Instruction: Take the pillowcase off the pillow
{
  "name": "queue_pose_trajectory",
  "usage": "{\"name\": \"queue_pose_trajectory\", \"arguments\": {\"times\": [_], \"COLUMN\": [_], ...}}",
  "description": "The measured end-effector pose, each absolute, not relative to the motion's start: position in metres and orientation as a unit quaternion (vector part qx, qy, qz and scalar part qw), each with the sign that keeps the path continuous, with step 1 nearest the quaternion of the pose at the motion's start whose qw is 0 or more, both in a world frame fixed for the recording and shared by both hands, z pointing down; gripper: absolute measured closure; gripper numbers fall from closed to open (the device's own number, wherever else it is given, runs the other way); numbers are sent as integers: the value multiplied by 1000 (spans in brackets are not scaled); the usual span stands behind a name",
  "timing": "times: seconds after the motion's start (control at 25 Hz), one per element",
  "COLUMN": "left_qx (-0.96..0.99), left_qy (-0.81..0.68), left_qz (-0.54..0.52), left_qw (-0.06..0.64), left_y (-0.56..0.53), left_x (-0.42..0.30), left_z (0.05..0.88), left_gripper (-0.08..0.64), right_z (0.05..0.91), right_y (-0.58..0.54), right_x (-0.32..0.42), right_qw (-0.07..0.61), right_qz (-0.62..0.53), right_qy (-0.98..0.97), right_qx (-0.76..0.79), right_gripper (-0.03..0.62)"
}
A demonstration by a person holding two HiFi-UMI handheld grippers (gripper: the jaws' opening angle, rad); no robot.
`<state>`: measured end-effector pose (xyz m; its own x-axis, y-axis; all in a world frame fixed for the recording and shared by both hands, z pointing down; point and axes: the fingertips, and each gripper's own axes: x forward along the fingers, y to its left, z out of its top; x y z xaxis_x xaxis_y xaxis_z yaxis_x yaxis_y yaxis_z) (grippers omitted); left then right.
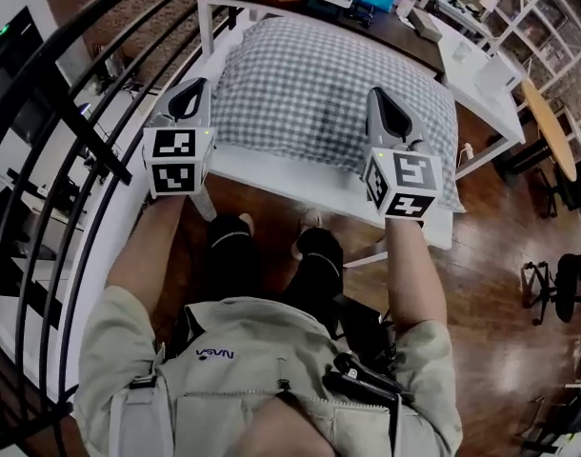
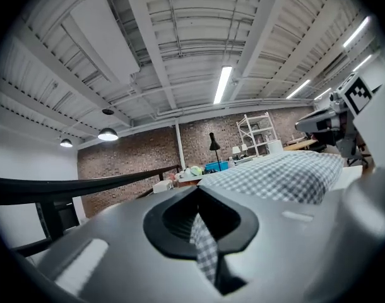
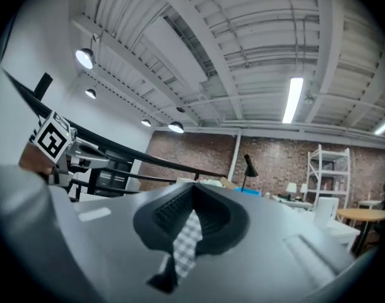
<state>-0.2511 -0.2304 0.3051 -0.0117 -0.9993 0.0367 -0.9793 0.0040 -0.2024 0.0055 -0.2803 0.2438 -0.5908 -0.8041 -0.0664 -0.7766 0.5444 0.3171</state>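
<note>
On the white tabletop [image 1: 271,171] lies the grey-and-white checked pillowcase [image 1: 319,89], plump and covering the pillow entirely, with its near edge toward the person. The left gripper [image 1: 190,93] reaches level to the near left corner, and its jaws are closed tight on a fold of the checked cloth. The right gripper [image 1: 383,103] meets the near right side, its jaws pressed together on another pinch of the cloth. Whether either pinch also catches the pillow underneath is hard to tell. A dark railing [image 1: 71,141] runs along the left of the tabletop.
</note>
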Motion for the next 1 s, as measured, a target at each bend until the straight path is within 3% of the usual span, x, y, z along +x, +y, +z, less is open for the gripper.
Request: {"name": "queue_pose_trajectory", "arguments": {"times": [0.24,0.44,0.64,0.8,1.0], "left_qx": [-705,-722,-717,-714,-708], "left_qy": [707,691,695,698,703], "left_qz": [-48,-11,-25,-39,-56], "left_qw": [34,-29,-44,-43,-46], "left_y": [-265,-283,-286,-284,-279], "left_x": [-273,-290,-306,-310,-316], "left_z": [321,351,377,396,412], "left_gripper": [557,557,557,558,558], "right_z": [261,311,355,376,412], "right_y": [-307,-299,-291,-289,-283], "right_x": [-86,-163,-200,-216,-237], "right_qw": [34,78,126,159,235], "right_qz": [-116,-102,-103,-106,-129], "right_qy": [-914,-932,-933,-933,-919], "right_qx": [387,340,321,307,290], "right_gripper": [589,589,588,483,436]}}
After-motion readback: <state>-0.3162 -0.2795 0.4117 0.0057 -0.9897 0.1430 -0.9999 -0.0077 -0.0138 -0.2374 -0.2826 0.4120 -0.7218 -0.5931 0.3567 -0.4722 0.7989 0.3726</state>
